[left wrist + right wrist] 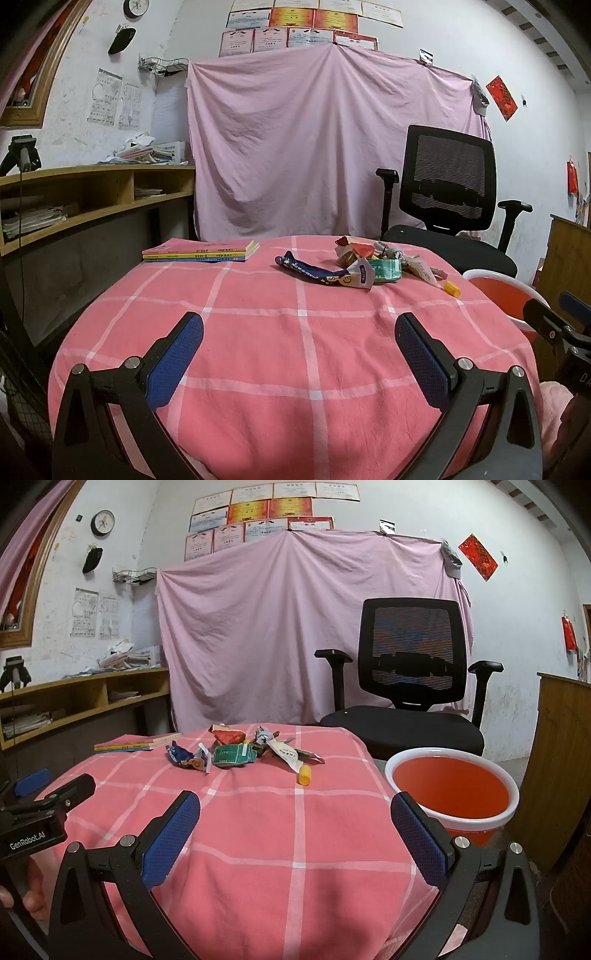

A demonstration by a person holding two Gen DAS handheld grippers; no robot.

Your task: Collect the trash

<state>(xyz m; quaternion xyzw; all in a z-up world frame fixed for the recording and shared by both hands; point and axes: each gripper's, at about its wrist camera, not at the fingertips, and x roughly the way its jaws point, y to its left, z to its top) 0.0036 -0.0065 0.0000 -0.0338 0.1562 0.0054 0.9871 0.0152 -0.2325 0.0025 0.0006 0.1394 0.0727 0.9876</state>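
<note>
Left gripper (299,332) and right gripper (295,810) both wide apart and empty over the pink checked tablecloth (258,849), trash pile (236,751) at the far side, orange bucket (452,788) beside the table at right

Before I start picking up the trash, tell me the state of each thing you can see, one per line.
Left tongs: open, nothing between them.
Right tongs: open, nothing between them.
Wrapper pile: crumpled, loose on the tablecloth.
Yellow cap: lying on its side, apart from the pile.
Red bucket: upright beside the table, no trash seen in it.
Books: closed, stacked flat.
Office chair: unoccupied.
</note>
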